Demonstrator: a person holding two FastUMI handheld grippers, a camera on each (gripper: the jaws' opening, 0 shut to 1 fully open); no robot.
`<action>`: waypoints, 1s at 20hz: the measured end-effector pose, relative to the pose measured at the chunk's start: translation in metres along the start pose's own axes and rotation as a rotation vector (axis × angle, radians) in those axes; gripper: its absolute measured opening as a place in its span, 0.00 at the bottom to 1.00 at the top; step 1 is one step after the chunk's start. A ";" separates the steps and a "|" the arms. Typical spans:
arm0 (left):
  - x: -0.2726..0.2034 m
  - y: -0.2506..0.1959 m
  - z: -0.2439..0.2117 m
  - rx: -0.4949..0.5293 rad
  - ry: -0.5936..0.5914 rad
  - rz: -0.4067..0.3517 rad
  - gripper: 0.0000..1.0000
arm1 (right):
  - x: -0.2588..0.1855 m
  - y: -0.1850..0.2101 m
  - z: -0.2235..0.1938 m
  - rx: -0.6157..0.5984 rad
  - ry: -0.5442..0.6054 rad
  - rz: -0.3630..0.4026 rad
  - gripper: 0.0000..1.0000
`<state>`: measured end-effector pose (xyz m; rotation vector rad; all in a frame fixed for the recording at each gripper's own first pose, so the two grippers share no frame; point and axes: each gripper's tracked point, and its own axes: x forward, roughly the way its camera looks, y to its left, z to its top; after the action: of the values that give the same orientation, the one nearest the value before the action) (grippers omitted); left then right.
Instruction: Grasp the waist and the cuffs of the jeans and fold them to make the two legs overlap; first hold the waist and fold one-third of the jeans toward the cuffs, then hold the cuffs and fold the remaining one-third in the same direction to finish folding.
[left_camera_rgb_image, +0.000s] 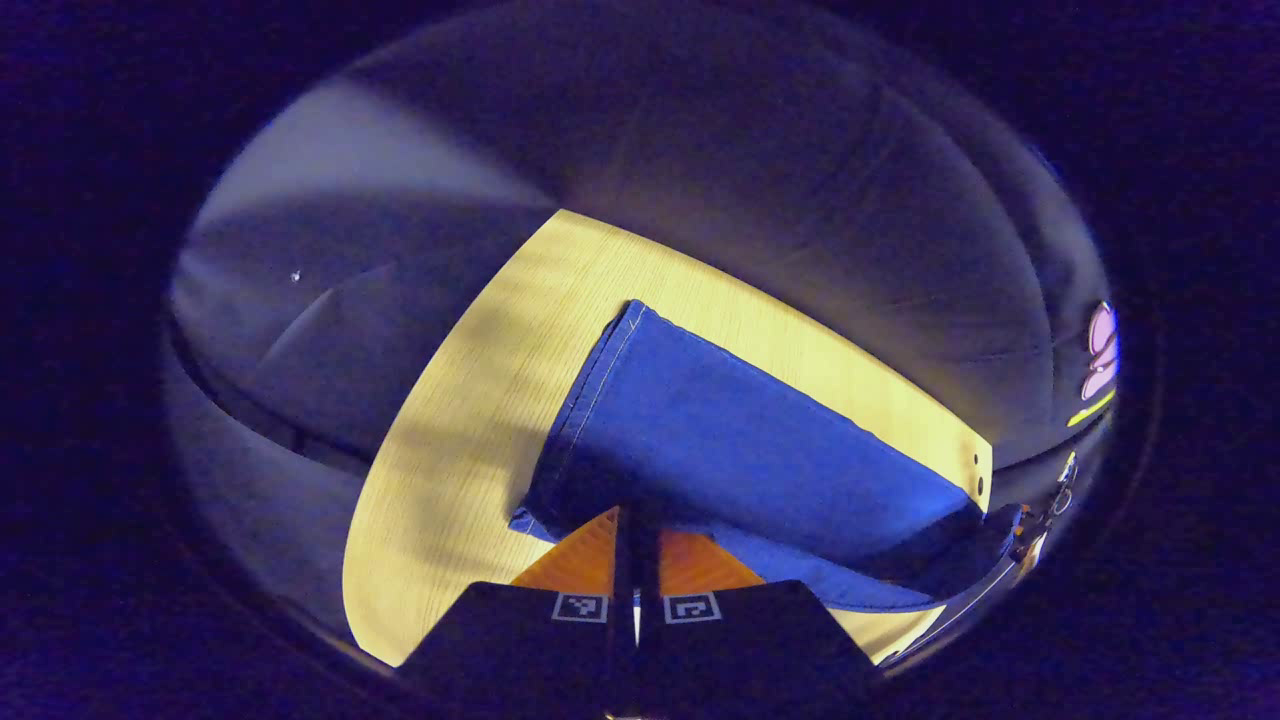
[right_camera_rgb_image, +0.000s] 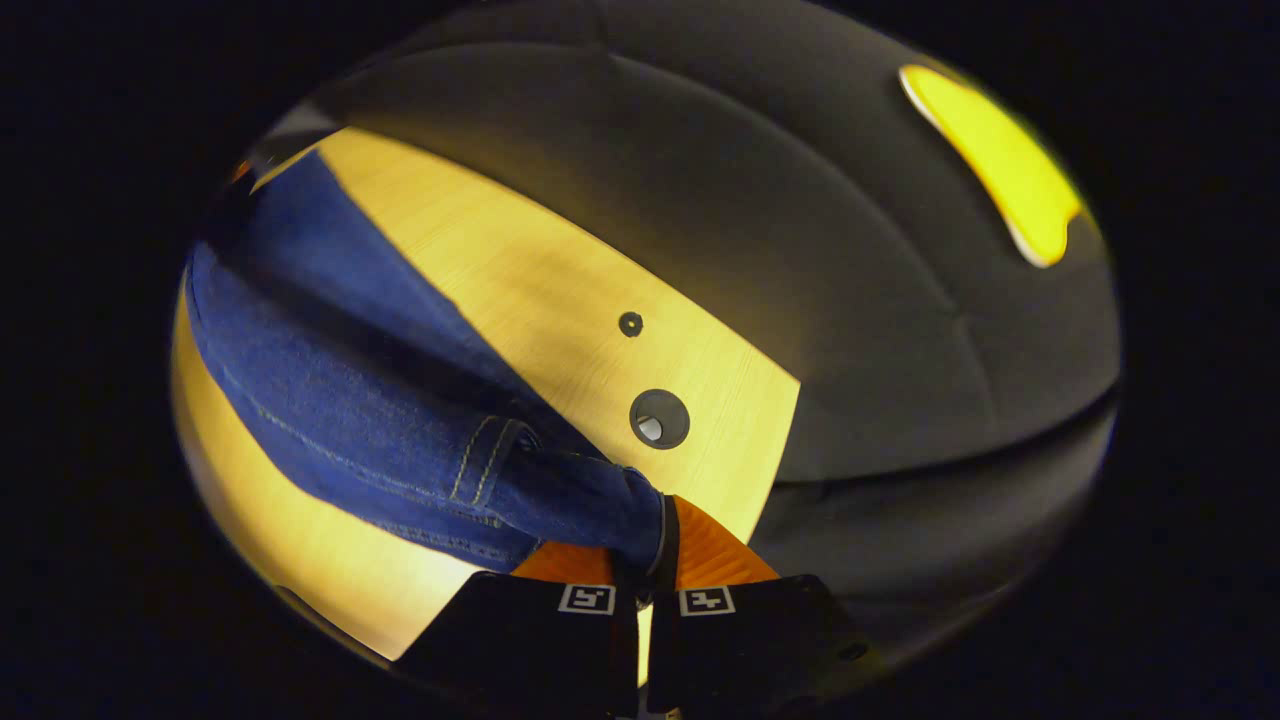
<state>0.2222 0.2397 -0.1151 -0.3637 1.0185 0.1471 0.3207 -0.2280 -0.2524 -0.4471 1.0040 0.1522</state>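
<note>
Fingers (right_camera_rgb_image: 690, 545) of both grippers apparently pinched on jeans (right_camera_rgb_image: 330, 400)

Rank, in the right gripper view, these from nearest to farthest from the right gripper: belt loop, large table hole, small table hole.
From the right gripper, shut on the jeans:
1. Large hole, on the table just above the fingers; the belt loop, up to the left, is too close to it to rank.
2. Small hole, farther up the table.
</note>
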 end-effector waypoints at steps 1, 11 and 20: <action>0.001 0.001 0.001 -0.003 0.018 0.011 0.06 | -0.005 0.001 0.002 0.071 0.022 0.016 0.08; -0.046 -0.049 0.057 0.197 -0.205 0.091 0.98 | -0.022 -0.013 0.005 0.412 -0.032 -0.007 1.00; -0.133 -0.100 0.024 0.353 -0.769 0.203 0.96 | -0.090 -0.013 -0.034 0.819 -0.328 -0.191 0.98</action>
<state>0.2011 0.1618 0.0324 0.1268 0.3021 0.2598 0.2509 -0.2471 -0.1885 0.2311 0.6211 -0.3448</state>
